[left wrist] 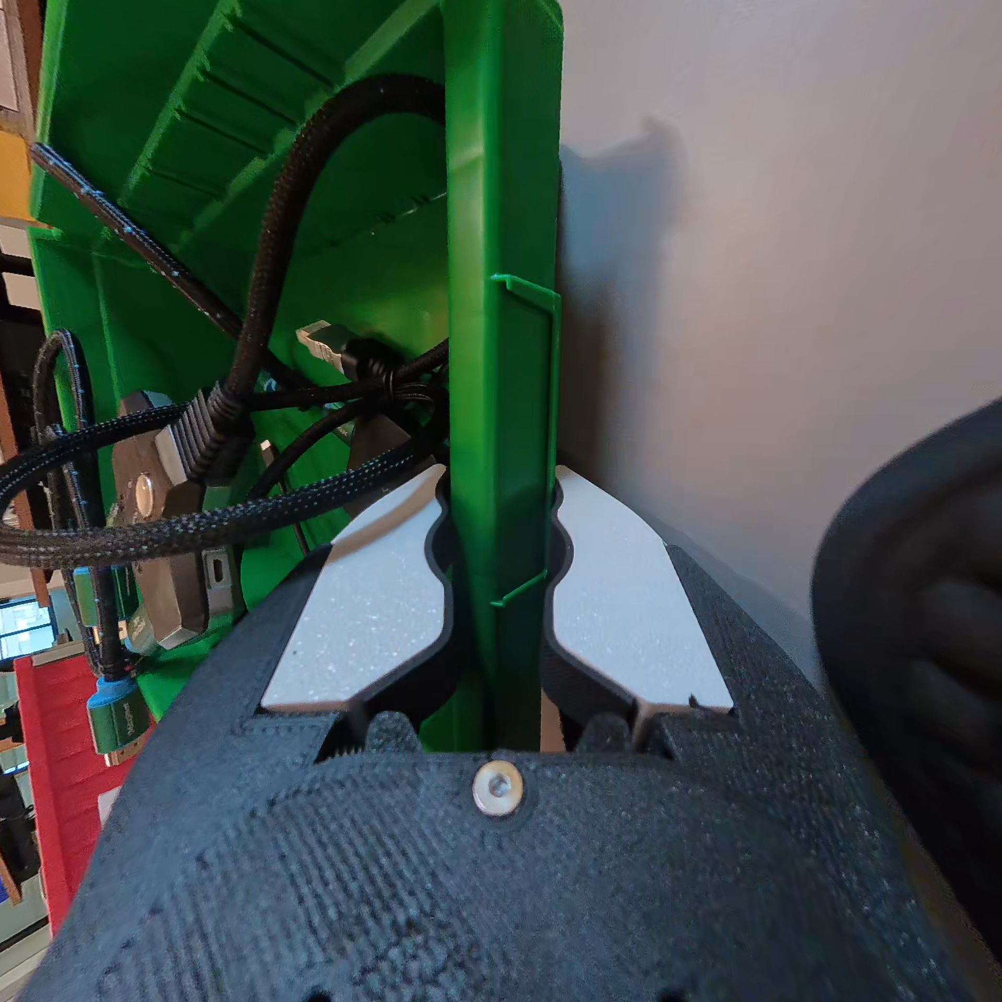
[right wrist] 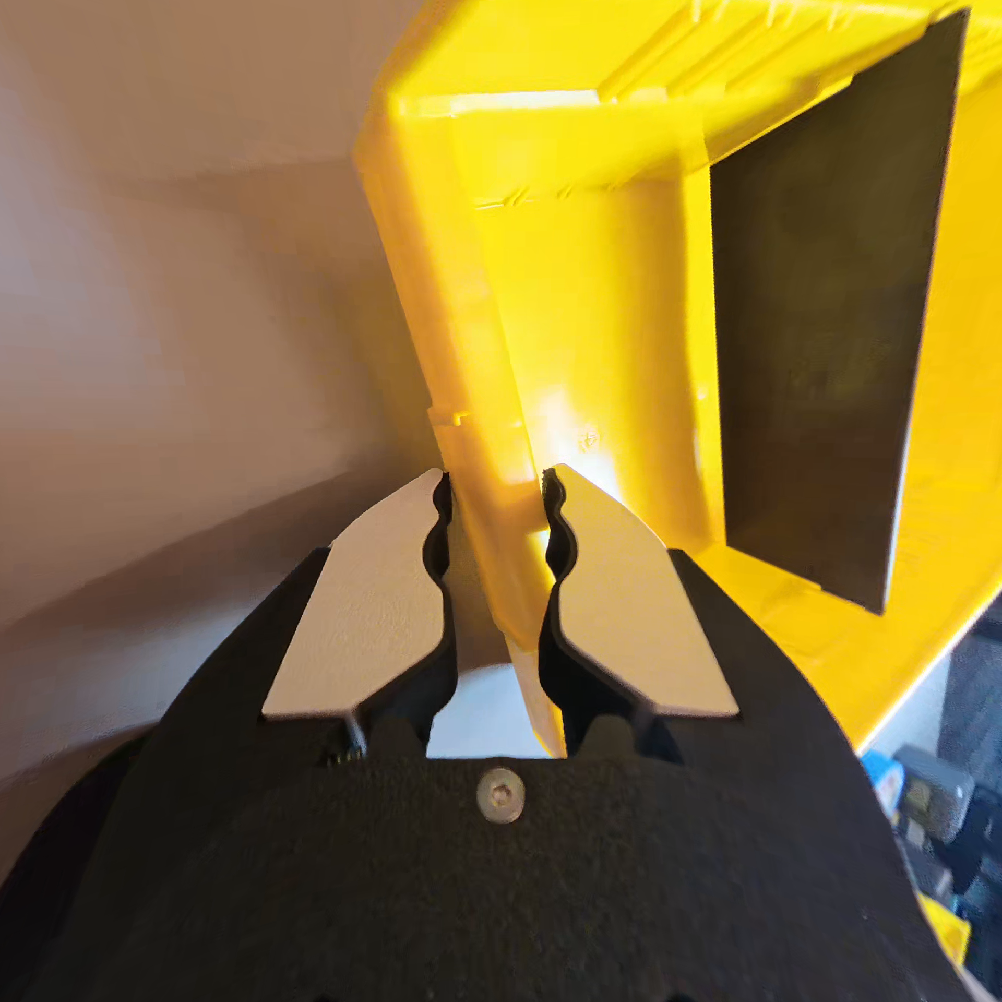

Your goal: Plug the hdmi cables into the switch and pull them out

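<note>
HDMI cables (left wrist: 162, 528) are piled inside your green bin (left wrist: 217, 162), black braided leads looping over one another against its inner wall, with a grey metal switch box (left wrist: 162, 542) tangled in among them low on the left and a green-shelled plug (left wrist: 116, 718) dangling at the bin's lower edge. Your left gripper (left wrist: 501, 488) is clamped on the green bin's rim, one pale finger inside the bin, the other outside by the grey wall (left wrist: 759, 271). Over on the other side, your right gripper (right wrist: 496, 477) has its jaws pinched on the rim of a yellow bin (right wrist: 596, 325), which sits tilted across the gap; the bin's floor is a dark panel (right wrist: 813, 325). A blurred dark shape (left wrist: 922, 650) crowds the right edge of the left wrist view; you can't tell what it is.
</note>
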Tool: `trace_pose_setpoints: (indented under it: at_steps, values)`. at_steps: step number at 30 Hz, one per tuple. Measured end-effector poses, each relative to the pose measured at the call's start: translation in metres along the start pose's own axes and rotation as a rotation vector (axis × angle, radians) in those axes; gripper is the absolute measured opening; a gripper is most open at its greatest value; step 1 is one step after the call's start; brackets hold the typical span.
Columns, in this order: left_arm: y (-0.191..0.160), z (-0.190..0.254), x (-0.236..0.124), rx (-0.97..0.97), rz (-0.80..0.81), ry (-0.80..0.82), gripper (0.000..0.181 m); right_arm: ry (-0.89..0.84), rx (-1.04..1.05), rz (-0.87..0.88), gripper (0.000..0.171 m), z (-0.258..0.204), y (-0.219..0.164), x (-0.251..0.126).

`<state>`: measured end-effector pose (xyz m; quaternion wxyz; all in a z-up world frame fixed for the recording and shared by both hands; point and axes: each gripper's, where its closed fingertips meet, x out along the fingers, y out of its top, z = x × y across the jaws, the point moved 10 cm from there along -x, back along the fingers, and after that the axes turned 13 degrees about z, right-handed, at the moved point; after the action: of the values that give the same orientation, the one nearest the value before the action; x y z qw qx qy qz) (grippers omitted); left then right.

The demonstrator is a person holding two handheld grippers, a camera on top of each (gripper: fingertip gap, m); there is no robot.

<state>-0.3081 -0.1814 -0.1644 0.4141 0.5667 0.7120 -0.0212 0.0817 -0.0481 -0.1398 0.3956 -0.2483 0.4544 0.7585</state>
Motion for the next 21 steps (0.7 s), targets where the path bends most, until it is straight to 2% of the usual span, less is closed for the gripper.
trace_pose_setpoints:
  at_steps: [1, 12, 17, 21]
  values:
    - [0.000, -0.002, 0.003, -0.001, 0.002, 0.010, 0.033, -0.027, 0.013, -0.019, 0.032, 0.005, -0.007, -0.001]
    - [-0.017, -0.032, 0.028, -0.021, 0.049, 0.076, 0.034, -0.229, 0.055, -0.117, 0.031, 0.101, -0.071, 0.033]
    - [-0.023, -0.030, 0.027, 0.005, 0.099, 0.146, 0.036, -0.301, 0.029, -0.100, 0.032, 0.103, -0.081, 0.032]
    - [-0.022, -0.025, 0.024, 0.078, 0.110, 0.175, 0.034, -0.264, -0.079, -0.073, 0.032, 0.095, -0.080, 0.028]
